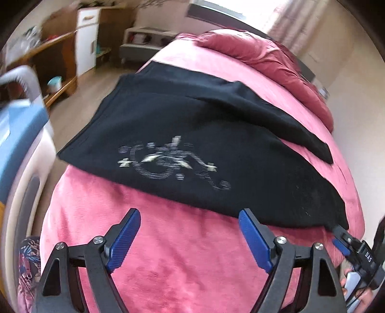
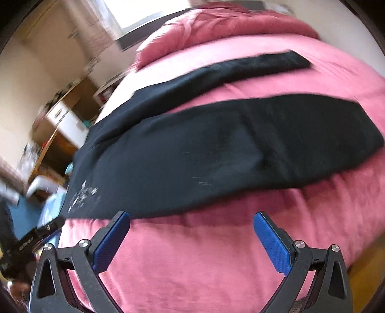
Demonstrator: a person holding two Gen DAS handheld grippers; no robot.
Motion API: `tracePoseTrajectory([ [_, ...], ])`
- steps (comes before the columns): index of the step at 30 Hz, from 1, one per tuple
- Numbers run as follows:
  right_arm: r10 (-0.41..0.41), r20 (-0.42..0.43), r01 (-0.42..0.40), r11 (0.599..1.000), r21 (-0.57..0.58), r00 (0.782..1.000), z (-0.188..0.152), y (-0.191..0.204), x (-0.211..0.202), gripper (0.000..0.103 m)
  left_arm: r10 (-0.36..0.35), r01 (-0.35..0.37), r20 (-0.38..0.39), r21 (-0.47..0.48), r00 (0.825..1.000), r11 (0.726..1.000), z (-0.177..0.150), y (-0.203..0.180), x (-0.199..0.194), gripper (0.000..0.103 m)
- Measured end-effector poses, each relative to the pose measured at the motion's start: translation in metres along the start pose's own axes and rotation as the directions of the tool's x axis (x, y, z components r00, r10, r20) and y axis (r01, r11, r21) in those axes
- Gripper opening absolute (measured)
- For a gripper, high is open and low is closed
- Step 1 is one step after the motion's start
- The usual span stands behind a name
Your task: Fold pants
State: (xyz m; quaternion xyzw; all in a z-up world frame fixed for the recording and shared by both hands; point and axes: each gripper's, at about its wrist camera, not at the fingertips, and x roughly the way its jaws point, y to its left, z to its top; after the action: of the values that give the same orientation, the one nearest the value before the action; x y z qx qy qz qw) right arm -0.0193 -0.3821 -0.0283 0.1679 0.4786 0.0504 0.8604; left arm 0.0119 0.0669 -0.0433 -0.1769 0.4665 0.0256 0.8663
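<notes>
Left wrist view shows you the left gripper [image 1: 189, 222] with its two blue pads spread wide and nothing between them. Under it is only the pink blanket [image 1: 168, 264] that covers the bed. The black pants [image 1: 192, 134] lie flat on this blanket, just beyond the tips of the fingers; the right finger tip is at the near edge of the cloth, but I cannot tell if it touches. A pale printed pattern [image 1: 173, 160] is on the pants, near the waist part. At the right border of this view you see the other gripper, close to the near edge of the pants.

From the right wrist view, your right gripper [image 2: 191, 222] is also released, pads far apart, empty, above the pink blanket. Both legs of the pants are spread out, with a strip of blanket between them; the far leg [image 2: 252, 65] goes toward a crumpled red duvet [image 2: 216, 21]. At the left there is wooden furniture [image 2: 60, 125], blurred.
</notes>
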Motion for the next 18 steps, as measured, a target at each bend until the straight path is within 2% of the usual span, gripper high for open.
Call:
tracePoseTrajectory([
  [2,-0.022,0.012,0.021,0.998,0.053,1.000,0.003,-0.023,-0.006,0.103,0.007,-0.007,-0.009,-0.031,1.000,1.000,0.003,0.012,0.005,0.088],
  [3,-0.026,0.022,0.025,0.996,0.081,0.999,0.005,-0.035,-0.011,0.103,-0.018,0.018,-0.001,-0.051,1.000,0.999,0.005,0.016,0.009,0.095],
  [5,-0.035,0.044,0.029,0.989,0.145,0.998,0.009,-0.059,-0.019,0.103,-0.019,0.018,-0.003,-0.062,1.000,0.998,0.008,0.024,0.013,0.101],
  [9,-0.071,0.107,0.032,0.943,0.331,0.992,0.018,-0.129,-0.041,0.100,-0.021,0.016,-0.045,-0.106,0.999,0.994,0.012,0.042,0.024,0.100],
  [11,-0.096,0.127,0.034,0.907,0.419,0.987,0.021,-0.162,-0.047,0.089,-0.018,0.012,-0.054,-0.118,0.998,0.993,0.014,0.049,0.027,0.099],
  [14,-0.153,0.121,0.067,0.845,0.530,0.981,0.028,-0.211,-0.044,0.079,-0.007,0.000,-0.051,-0.147,0.999,0.989,0.017,0.061,0.032,0.079],
  [17,-0.179,0.111,0.081,0.803,0.590,0.978,0.033,-0.238,-0.035,0.074,0.004,-0.014,-0.060,-0.168,0.998,0.986,0.021,0.072,0.037,0.073],
  [18,-0.182,0.111,0.078,0.790,0.607,0.977,0.036,-0.245,-0.031,0.074,0.008,-0.017,-0.056,-0.171,0.998,0.985,0.022,0.076,0.038,0.067],
])
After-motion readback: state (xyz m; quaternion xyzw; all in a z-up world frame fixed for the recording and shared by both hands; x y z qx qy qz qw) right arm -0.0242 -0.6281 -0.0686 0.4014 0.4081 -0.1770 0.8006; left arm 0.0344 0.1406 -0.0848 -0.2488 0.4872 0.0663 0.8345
